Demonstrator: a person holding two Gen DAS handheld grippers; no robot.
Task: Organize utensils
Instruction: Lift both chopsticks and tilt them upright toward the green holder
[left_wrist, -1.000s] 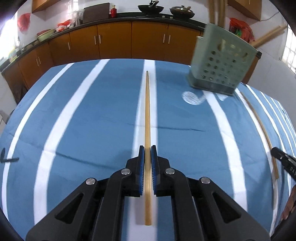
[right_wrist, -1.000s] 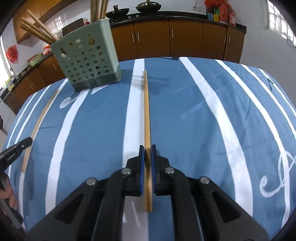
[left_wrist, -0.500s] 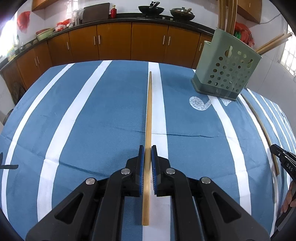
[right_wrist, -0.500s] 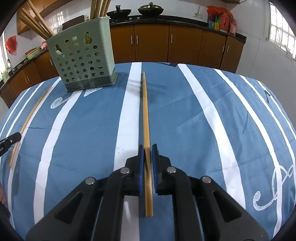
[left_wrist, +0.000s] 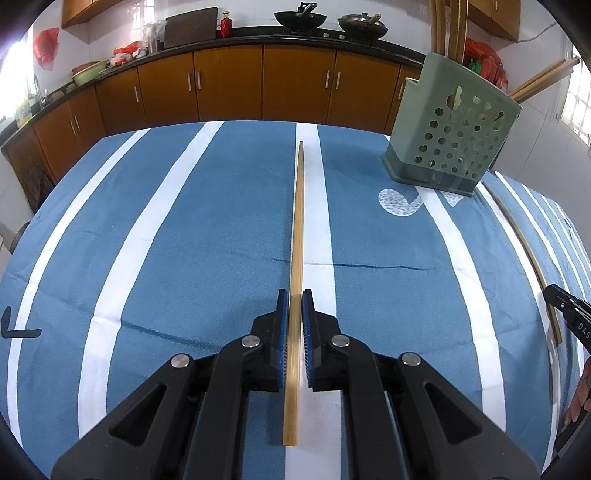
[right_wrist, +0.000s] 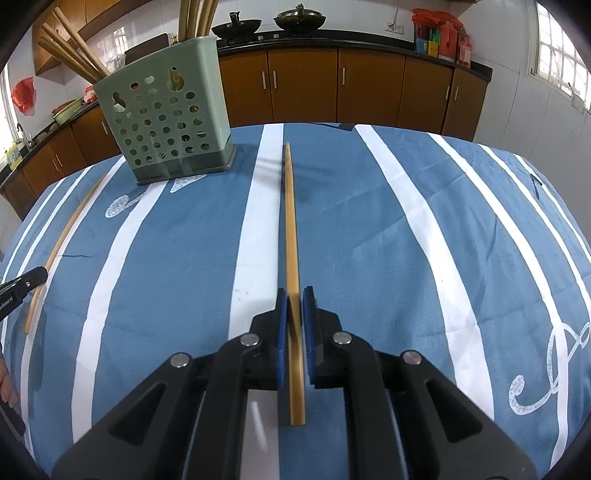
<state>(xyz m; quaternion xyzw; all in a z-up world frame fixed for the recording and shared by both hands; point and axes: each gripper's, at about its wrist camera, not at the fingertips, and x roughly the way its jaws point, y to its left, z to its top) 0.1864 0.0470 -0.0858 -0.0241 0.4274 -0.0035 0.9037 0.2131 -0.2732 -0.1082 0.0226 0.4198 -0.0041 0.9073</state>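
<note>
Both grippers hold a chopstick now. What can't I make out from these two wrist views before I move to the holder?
- Left wrist: chopstick section between the pads, hidden by left gripper.
- Right wrist: same for chopstick in right gripper.
- Holder: compartments unseen; wall hides them.
- Stored chopsticks' tops: frame edge.

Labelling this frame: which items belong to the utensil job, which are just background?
Job: left gripper shut on one chopstick; right gripper shut on another; green holder.
Background: woks, red bottle, cabinets.
</note>
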